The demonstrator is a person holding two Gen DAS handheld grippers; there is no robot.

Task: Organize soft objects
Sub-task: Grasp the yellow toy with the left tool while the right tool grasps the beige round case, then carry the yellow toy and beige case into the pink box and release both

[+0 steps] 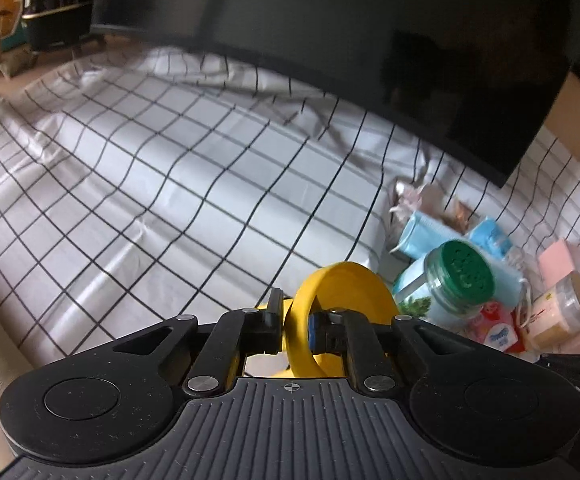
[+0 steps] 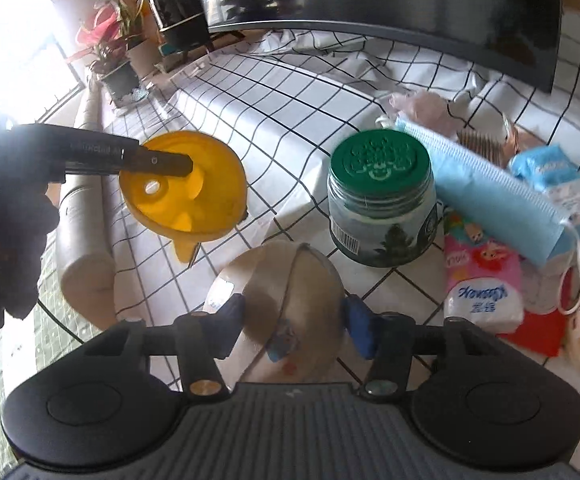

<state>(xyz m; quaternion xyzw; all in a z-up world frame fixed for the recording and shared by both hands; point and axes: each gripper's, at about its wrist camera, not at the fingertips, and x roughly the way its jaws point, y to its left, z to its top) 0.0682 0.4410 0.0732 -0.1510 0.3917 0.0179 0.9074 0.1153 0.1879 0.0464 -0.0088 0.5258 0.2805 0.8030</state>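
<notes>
Right wrist view: the right claw (image 2: 293, 322) has its blue pads pressed on either side of a beige cup-shaped face mask (image 2: 285, 280), low over the grid-patterned table (image 2: 249, 92). Over on the left, the left claw (image 1: 294, 326) is clamped on the rim of a yellow funnel (image 2: 181, 186), carried clear of the cloth. Plenty left, I'd say: the blue mask (image 2: 486, 188), pink tissue pack (image 2: 484, 280) and blue-white packet (image 2: 550, 172) lie heaped beside the green-lidded jar (image 2: 382, 200), unsorted.
</notes>
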